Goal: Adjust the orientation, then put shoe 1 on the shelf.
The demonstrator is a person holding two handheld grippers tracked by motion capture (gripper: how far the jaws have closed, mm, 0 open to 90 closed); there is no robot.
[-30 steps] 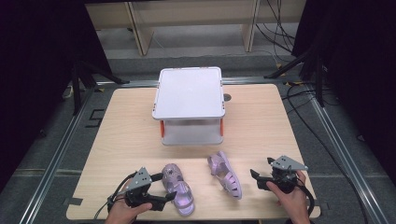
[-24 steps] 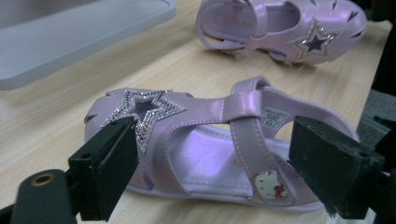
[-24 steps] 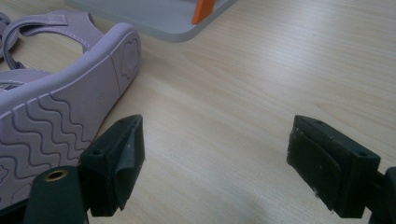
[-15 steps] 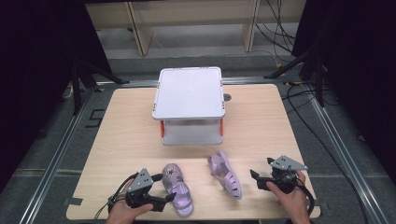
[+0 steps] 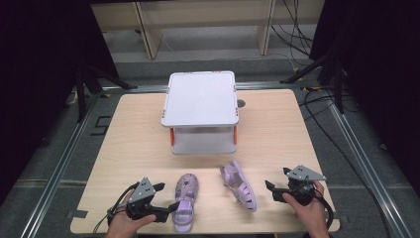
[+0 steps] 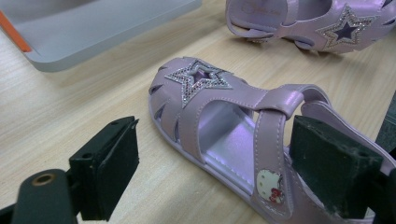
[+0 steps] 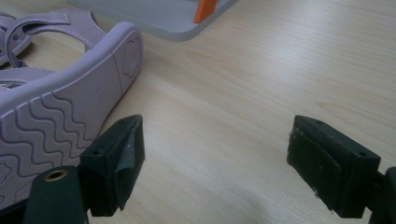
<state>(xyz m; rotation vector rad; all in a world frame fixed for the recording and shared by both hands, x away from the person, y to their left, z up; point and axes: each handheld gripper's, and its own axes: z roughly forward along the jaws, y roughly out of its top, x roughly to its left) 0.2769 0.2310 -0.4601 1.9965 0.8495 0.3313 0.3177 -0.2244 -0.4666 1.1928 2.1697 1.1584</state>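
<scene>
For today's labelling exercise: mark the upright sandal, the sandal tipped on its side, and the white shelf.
Upright sandal (image 6: 198, 79), left gripper view, on the glitter star over its toe.
Tipped sandal (image 7: 60, 112), right gripper view, on its wavy sole.
White shelf (image 5: 200, 96), high view, on its top panel.

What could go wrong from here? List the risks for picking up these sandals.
1. The left gripper stands open, one jaw over the heel of the upright sandal; closing there may catch only the soft strap, so the sandal could twist or slip.
2. The right gripper is open over bare table; the tipped sandal lies beside one jaw, which might nudge it.
</scene>
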